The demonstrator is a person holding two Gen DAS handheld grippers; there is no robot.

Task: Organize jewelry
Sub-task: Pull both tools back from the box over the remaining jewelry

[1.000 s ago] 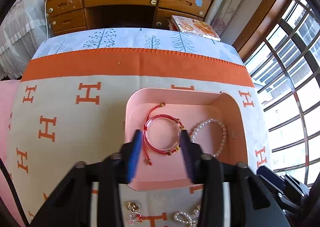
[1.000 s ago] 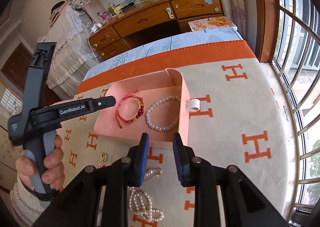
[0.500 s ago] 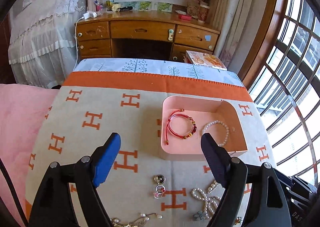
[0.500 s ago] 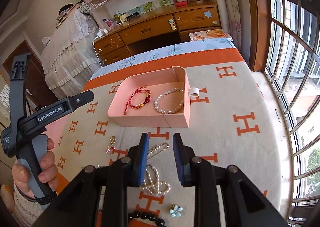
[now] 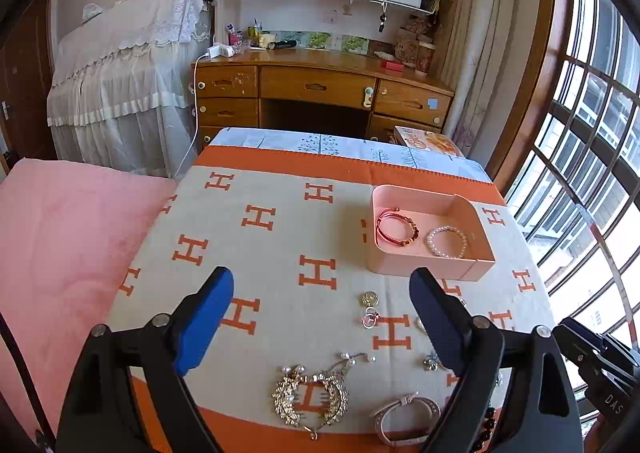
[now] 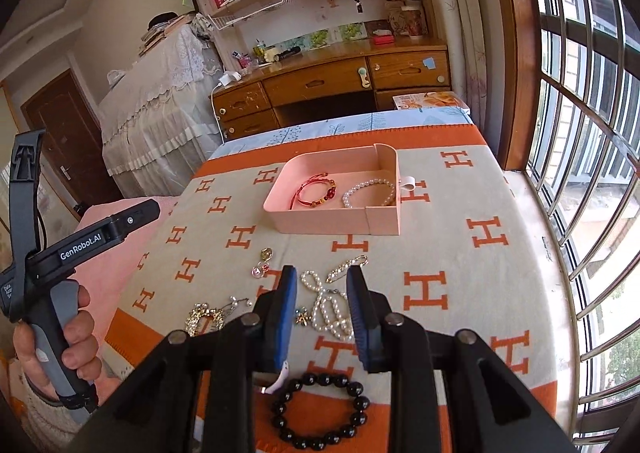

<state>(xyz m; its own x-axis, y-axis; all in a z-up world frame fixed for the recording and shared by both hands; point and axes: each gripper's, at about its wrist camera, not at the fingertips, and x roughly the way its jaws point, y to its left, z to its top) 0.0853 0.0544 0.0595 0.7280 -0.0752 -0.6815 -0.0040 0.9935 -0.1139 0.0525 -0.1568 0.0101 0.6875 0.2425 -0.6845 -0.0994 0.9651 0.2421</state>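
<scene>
A pink tray (image 5: 424,267) (image 6: 320,220) sits on the orange-and-beige blanket and holds a red cord bracelet (image 5: 396,228) (image 6: 316,193) and a pearl bracelet (image 5: 446,242) (image 6: 370,193). Loose jewelry lies near the front: a gold leaf necklace (image 5: 308,399), small charms (image 5: 370,309) (image 6: 262,263), a pale strap bracelet (image 5: 404,419), a pearl necklace (image 6: 328,307), a black bead bracelet (image 6: 320,411). My left gripper (image 5: 322,319) is wide open and empty, high above the blanket. My right gripper (image 6: 322,313) is open and empty, hovering over the pearl necklace.
A wooden desk (image 5: 320,87) with drawers stands beyond the table, bookshelves above it. A window with bars (image 6: 580,133) is on the right, a pink cushion (image 5: 68,237) on the left. A book (image 5: 432,141) lies at the table's far right corner.
My left gripper let go of the red bracelet in the tray, opened wide and pulled back and up. My right gripper also drew back from the tray.
</scene>
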